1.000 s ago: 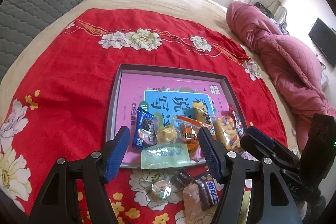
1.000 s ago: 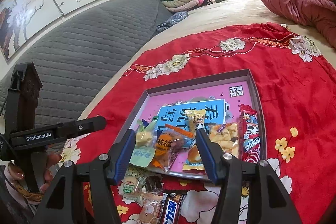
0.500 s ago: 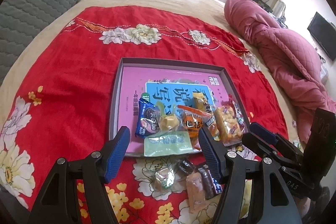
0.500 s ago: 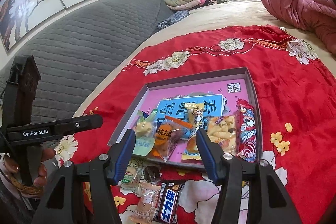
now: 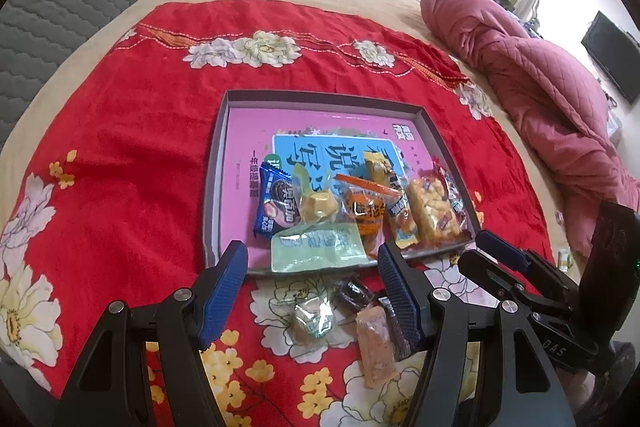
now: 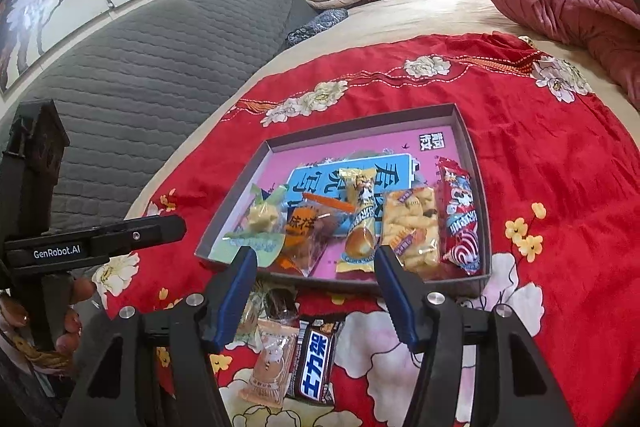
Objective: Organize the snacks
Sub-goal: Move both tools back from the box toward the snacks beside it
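Left gripper and right gripper hung side by side, tilted downward, jaws apart, nothing between the pads.

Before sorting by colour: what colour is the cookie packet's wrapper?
Blue; the cookie packet shows best in the left wrist view.

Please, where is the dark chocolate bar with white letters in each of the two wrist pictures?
Left wrist view: the chocolate bar is mostly hidden behind the left gripper's right finger, on the red cloth below the tray.
Right wrist view: it lies in plain sight at bottom centre, between the right gripper's fingers, outside the tray.
Shared landmark: the peach packet immediately left of it.
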A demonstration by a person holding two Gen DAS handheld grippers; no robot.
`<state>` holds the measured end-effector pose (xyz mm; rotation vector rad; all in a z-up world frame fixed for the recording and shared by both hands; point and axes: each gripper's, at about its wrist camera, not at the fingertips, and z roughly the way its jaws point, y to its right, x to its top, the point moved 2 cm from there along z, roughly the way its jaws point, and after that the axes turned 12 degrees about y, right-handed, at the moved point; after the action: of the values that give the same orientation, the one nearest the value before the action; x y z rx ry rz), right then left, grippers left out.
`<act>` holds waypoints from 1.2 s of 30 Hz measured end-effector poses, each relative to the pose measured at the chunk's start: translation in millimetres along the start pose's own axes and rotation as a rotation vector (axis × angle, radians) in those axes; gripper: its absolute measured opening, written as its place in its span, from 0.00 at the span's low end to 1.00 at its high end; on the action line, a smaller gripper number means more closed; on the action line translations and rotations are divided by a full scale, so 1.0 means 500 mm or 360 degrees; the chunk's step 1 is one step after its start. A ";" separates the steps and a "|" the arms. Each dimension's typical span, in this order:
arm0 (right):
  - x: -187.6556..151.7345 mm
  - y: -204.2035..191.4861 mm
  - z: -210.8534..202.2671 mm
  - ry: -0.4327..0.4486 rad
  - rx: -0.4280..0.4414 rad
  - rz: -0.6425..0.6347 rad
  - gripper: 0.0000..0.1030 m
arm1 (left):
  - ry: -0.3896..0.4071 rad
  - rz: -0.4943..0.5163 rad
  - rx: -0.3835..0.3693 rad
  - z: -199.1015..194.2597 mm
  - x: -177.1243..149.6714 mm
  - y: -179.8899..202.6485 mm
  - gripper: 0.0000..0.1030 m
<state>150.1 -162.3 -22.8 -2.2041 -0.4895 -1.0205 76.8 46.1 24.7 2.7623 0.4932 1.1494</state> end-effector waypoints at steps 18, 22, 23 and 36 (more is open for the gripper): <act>-0.033 -0.003 -0.005 -0.0078 -0.0047 -0.0033 0.59 | -0.0098 0.0039 -0.0033 0.005 -0.043 -0.002 0.67; -0.040 0.000 -0.002 -0.0106 -0.0063 -0.0027 0.59 | -0.0141 0.0063 -0.0069 0.007 -0.060 0.011 0.67; -0.043 0.000 -0.001 -0.0115 -0.0070 -0.0034 0.59 | -0.0150 0.0067 -0.0076 0.009 -0.064 0.015 0.67; -0.082 -0.010 0.013 -0.0254 -0.0150 -0.0144 0.59 | -0.0330 0.0006 -0.0161 0.040 -0.130 0.032 0.67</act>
<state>125.1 -156.9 -55.6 -2.3782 -0.6298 -0.9350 52.0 9.6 -29.7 2.7536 0.3955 0.8496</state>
